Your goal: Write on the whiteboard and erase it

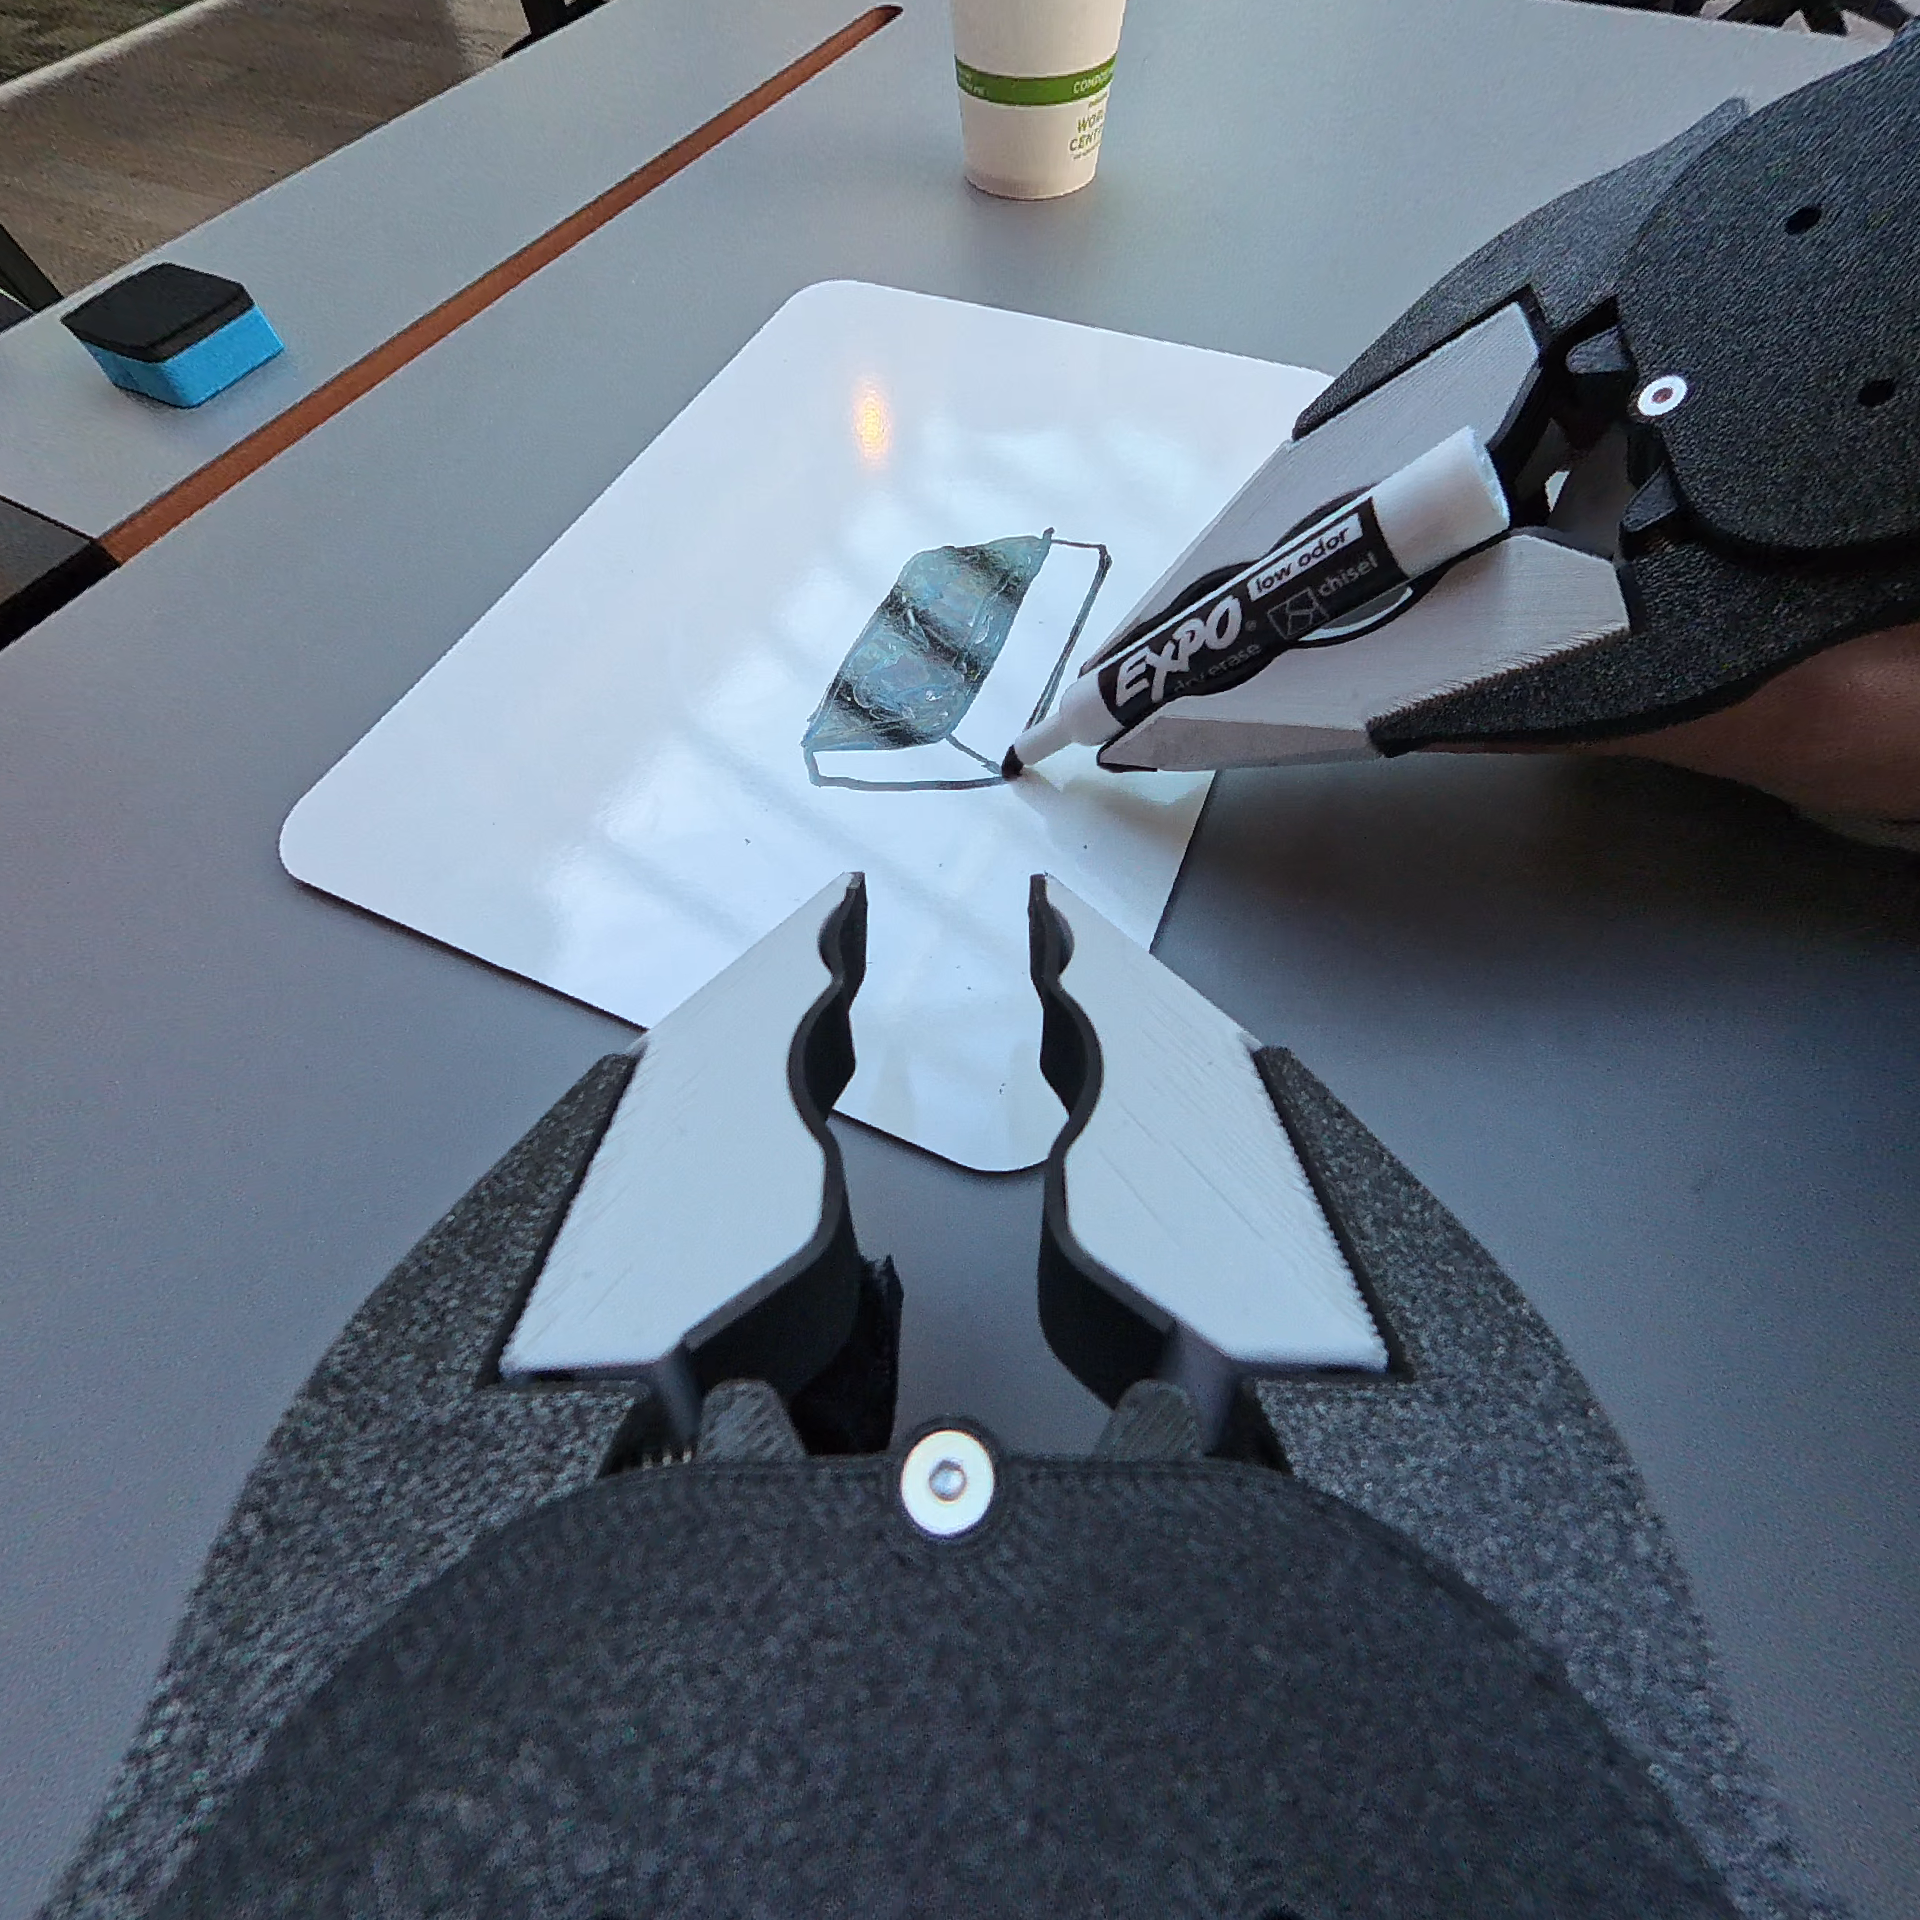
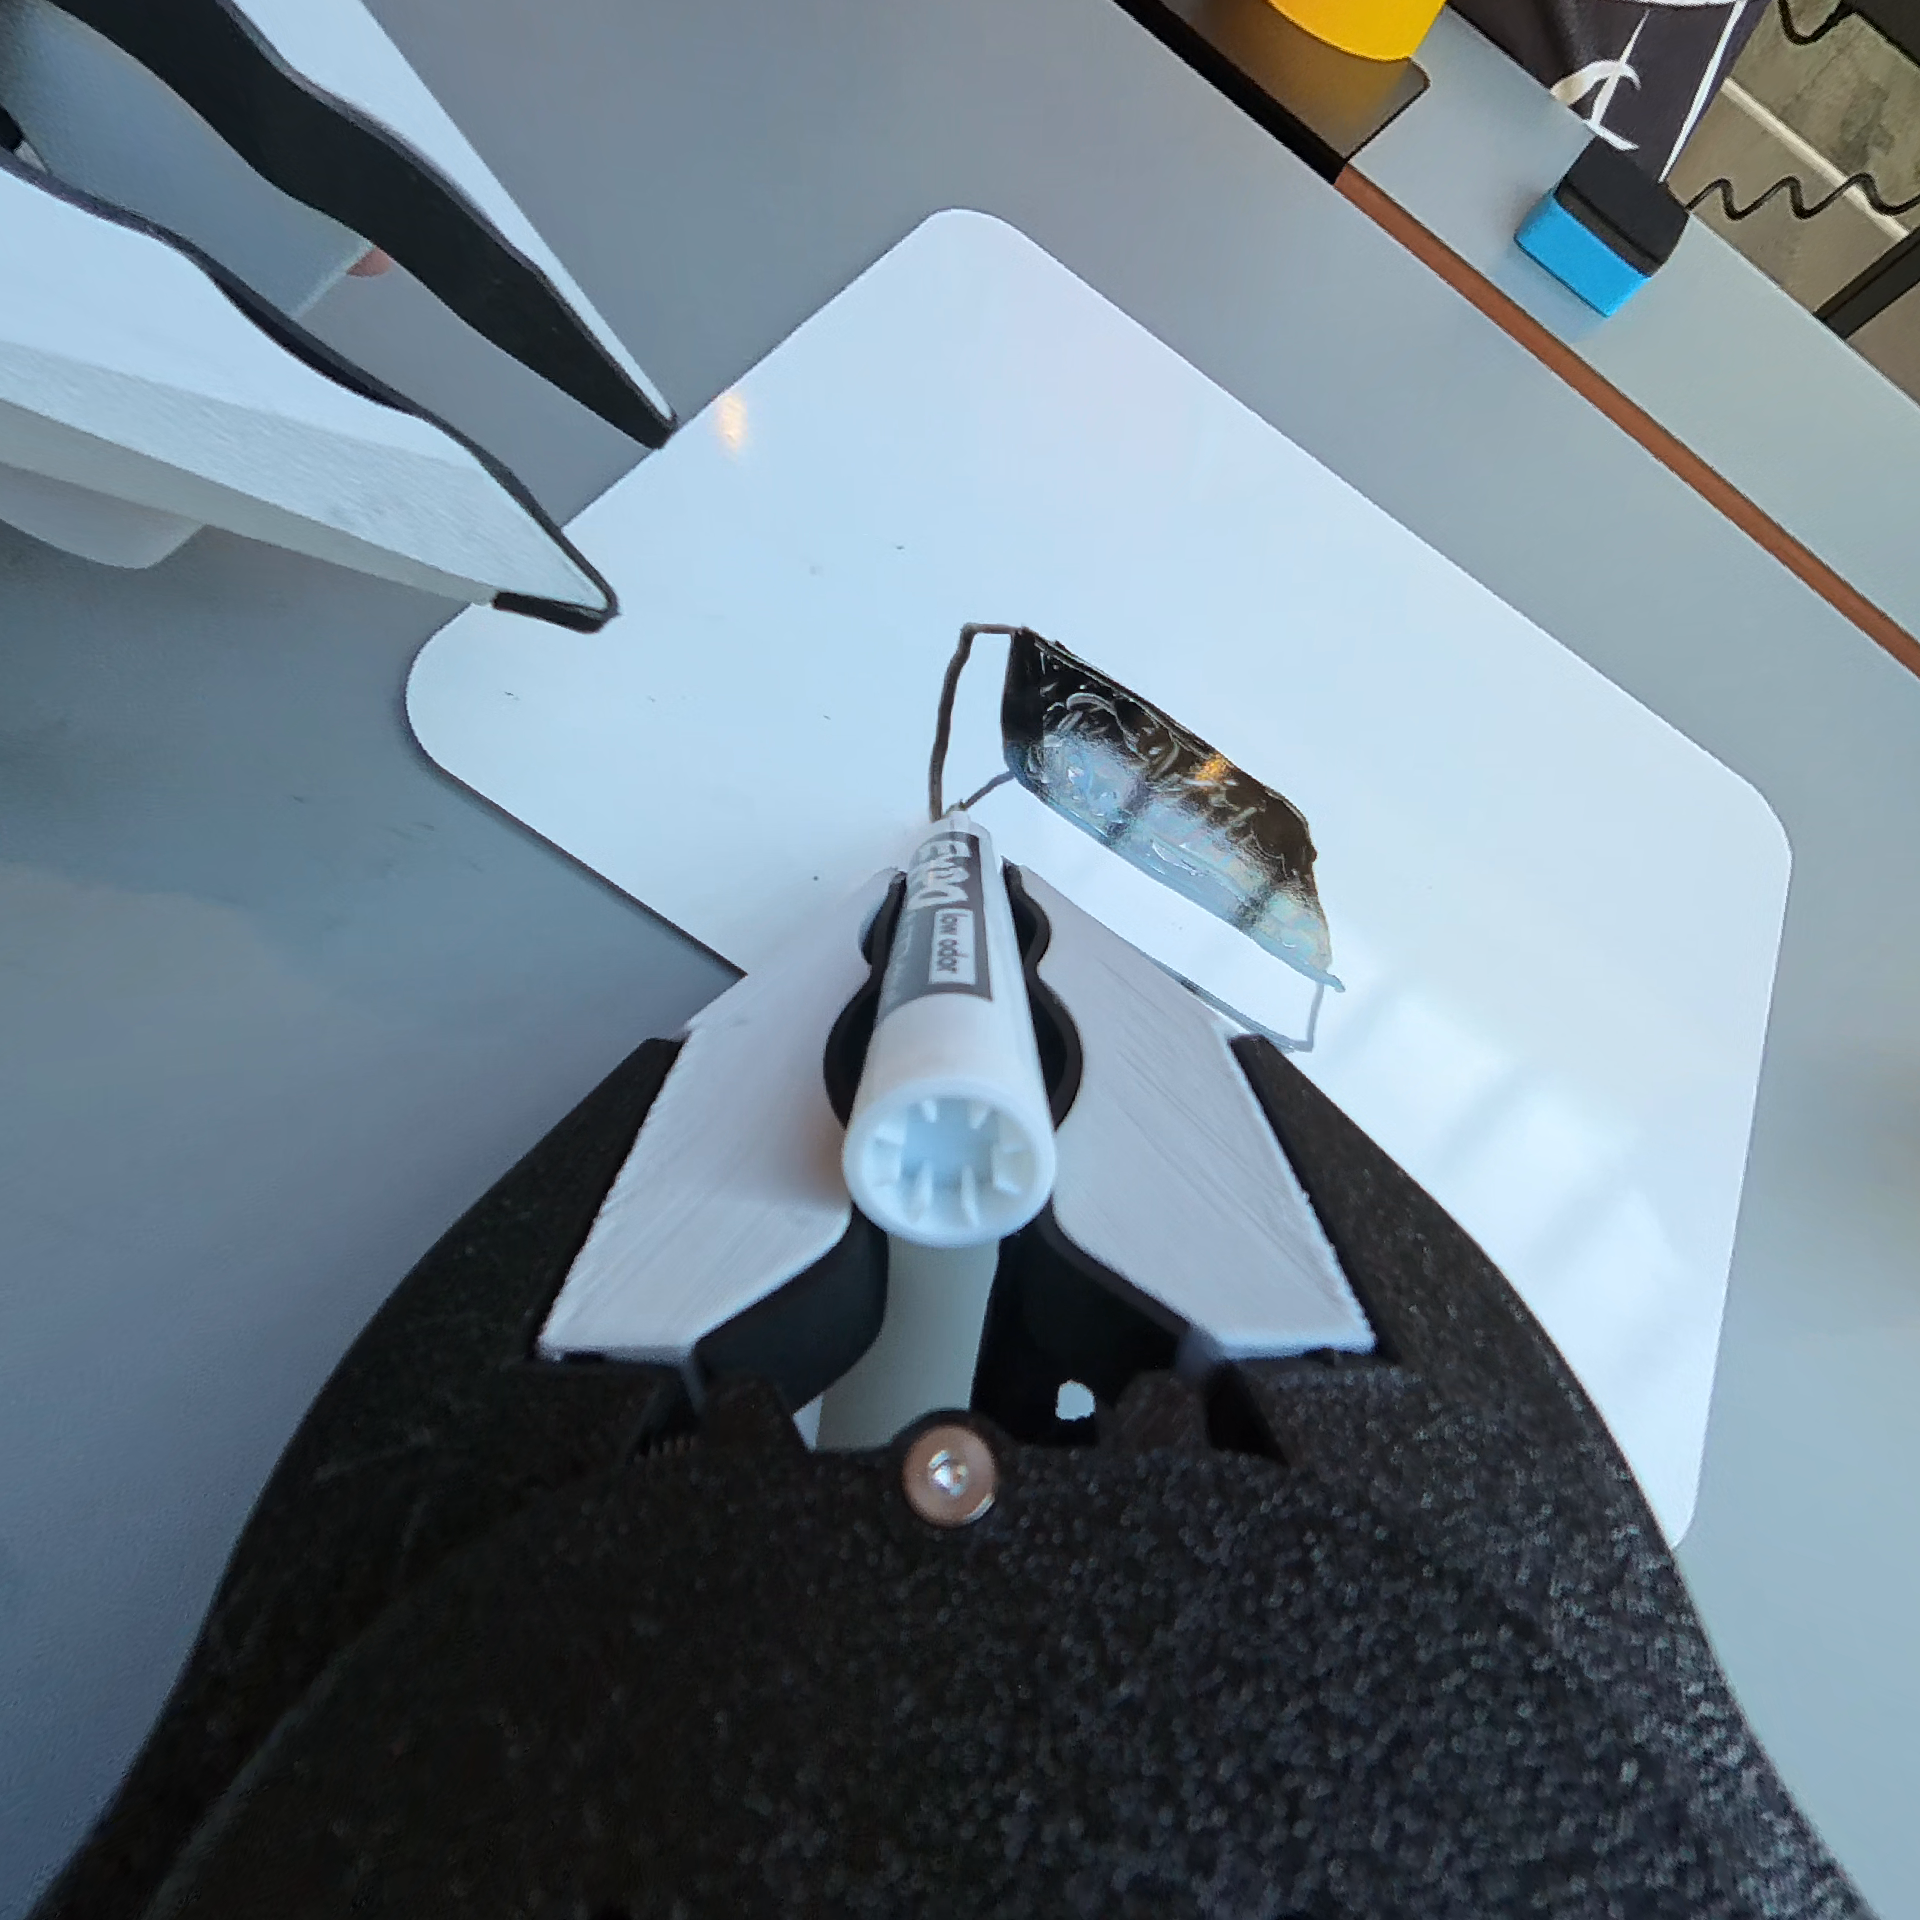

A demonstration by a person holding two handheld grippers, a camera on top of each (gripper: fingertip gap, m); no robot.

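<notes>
A small white board (image 1: 582,769) lies flat on the grey table (image 1: 312,1039). It bears a black outlined shape with one part filled in with ink (image 1: 925,644). My right gripper (image 2: 951,894) is shut on a white and black marker (image 2: 951,1018). The marker (image 1: 1236,623) tilts down and its tip touches the board at the outline's near corner. My left gripper (image 1: 945,894) is open and empty. It hovers over the board's near edge, a little short of the drawing. It also shows at the upper left of the right wrist view (image 2: 634,520).
A black and blue eraser (image 1: 171,332) lies on the neighbouring table at the far left, beyond a brown seam (image 1: 468,301). A paper cup (image 1: 1034,99) stands beyond the board. A hand (image 1: 1808,727) shows under the right gripper. A yellow object (image 2: 1351,26) sits far off.
</notes>
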